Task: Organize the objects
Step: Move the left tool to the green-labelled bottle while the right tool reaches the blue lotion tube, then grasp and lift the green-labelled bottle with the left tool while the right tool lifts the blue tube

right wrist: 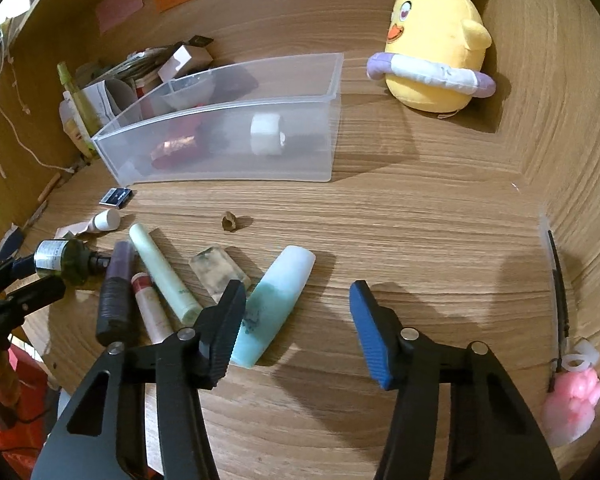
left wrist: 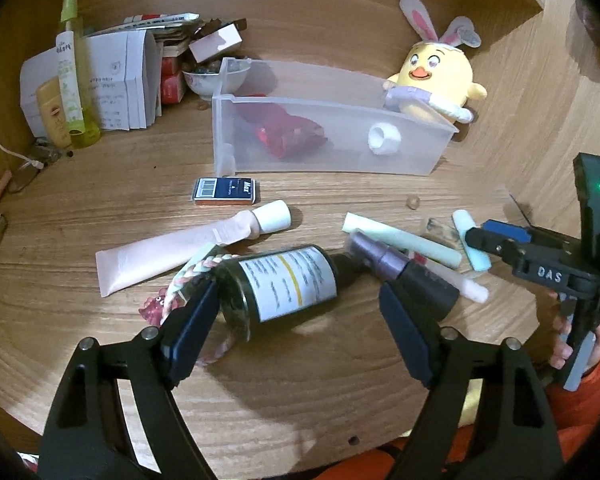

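A clear plastic bin (left wrist: 420, 160) (right wrist: 324, 152) lies on the wooden desk with a red packet (left wrist: 288, 136) and a white roll (left wrist: 384, 140) inside. My left gripper (left wrist: 300, 328) is open around a dark green labelled bottle (left wrist: 280, 284) lying on its side. Beside it lie a pink tube (left wrist: 172, 252), a purple-capped black tube (left wrist: 404, 272) and a pale green tube (left wrist: 400, 240). My right gripper (right wrist: 296, 328) is open and empty, just right of a light blue bottle (right wrist: 276, 304) (left wrist: 472, 244). It also shows at the right of the left wrist view.
A yellow plush chick (left wrist: 436, 80) (right wrist: 436, 48) sits behind the bin. A dark blue small box (left wrist: 225, 191), papers and bottles (left wrist: 72, 80) crowd the far left. A clear soap block (right wrist: 220, 276), a nut (right wrist: 230, 222) and a pink paw toy (right wrist: 572, 404) lie on the desk.
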Available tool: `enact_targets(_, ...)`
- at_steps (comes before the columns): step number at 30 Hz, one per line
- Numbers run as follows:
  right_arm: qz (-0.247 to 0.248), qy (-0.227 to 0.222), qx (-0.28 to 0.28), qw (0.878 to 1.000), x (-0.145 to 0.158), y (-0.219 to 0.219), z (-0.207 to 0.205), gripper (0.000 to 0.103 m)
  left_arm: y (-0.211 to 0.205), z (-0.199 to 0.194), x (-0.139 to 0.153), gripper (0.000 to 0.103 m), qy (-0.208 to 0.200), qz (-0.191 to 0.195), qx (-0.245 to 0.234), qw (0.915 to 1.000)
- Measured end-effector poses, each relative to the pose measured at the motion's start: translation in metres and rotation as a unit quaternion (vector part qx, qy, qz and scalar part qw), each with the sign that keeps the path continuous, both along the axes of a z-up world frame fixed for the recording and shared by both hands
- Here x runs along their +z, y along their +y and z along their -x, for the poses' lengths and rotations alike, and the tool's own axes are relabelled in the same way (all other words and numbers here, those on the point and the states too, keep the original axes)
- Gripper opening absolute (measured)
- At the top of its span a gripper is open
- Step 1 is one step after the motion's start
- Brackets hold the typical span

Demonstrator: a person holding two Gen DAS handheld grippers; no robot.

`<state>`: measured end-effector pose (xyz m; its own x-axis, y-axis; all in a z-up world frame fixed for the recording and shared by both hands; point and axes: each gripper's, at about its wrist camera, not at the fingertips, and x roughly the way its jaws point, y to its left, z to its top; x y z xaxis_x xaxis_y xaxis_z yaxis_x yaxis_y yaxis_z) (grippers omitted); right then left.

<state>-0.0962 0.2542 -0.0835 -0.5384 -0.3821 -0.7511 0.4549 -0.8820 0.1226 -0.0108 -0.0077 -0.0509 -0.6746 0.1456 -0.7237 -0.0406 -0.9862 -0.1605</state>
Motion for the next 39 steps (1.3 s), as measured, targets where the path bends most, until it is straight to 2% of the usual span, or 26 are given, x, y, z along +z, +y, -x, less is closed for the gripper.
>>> enact_targets(4,-0.018,0.012,0.007,1.0,-0.003,-0.01,-0.002,0.044,-0.003,0.01,-0.003,0.081,-0.002,-0.013,0.006,0.9999)
enact_targets(6,-0.018,0.016,0.014,1.0,-0.002,-0.013,-0.003,0.037,-0.003,0.013,-0.006,0.074,-0.004,-0.016,0.008,0.9998)
enact_targets(8,-0.026,0.018,0.016,0.999,-0.003,-0.015,-0.004,0.025,-0.004,0.015,-0.008,0.072,-0.001,-0.02,0.01,0.9997)
enact_targets(9,-0.033,0.023,0.014,0.999,-0.004,-0.016,-0.004,0.023,-0.004,0.014,-0.007,0.071,0.002,-0.022,0.012,0.9997)
enact_targets(11,-0.038,0.029,0.014,0.999,-0.003,-0.016,-0.005,0.023,-0.005,0.013,-0.006,0.064,0.009,-0.023,0.014,0.9996)
enact_targets(16,-0.036,0.031,0.009,0.999,-0.003,-0.014,-0.005,0.023,-0.004,0.01,-0.002,0.064,0.017,-0.017,0.014,0.9996)
enact_targets(22,-0.028,0.036,-0.001,0.999,0.001,-0.007,-0.004,0.023,-0.005,0.009,0.009,0.064,0.035,-0.027,0.015,0.9989)
enact_targets(36,-0.007,0.086,-0.001,0.996,0.041,-0.006,-0.004,0.023,-0.007,0.021,0.049,0.064,0.084,-0.046,0.016,0.9953)
enact_targets(39,-0.005,0.103,0.003,0.995,0.05,-0.012,-0.003,0.023,-0.007,0.027,0.06,0.064,0.096,-0.039,0.019,0.9944)
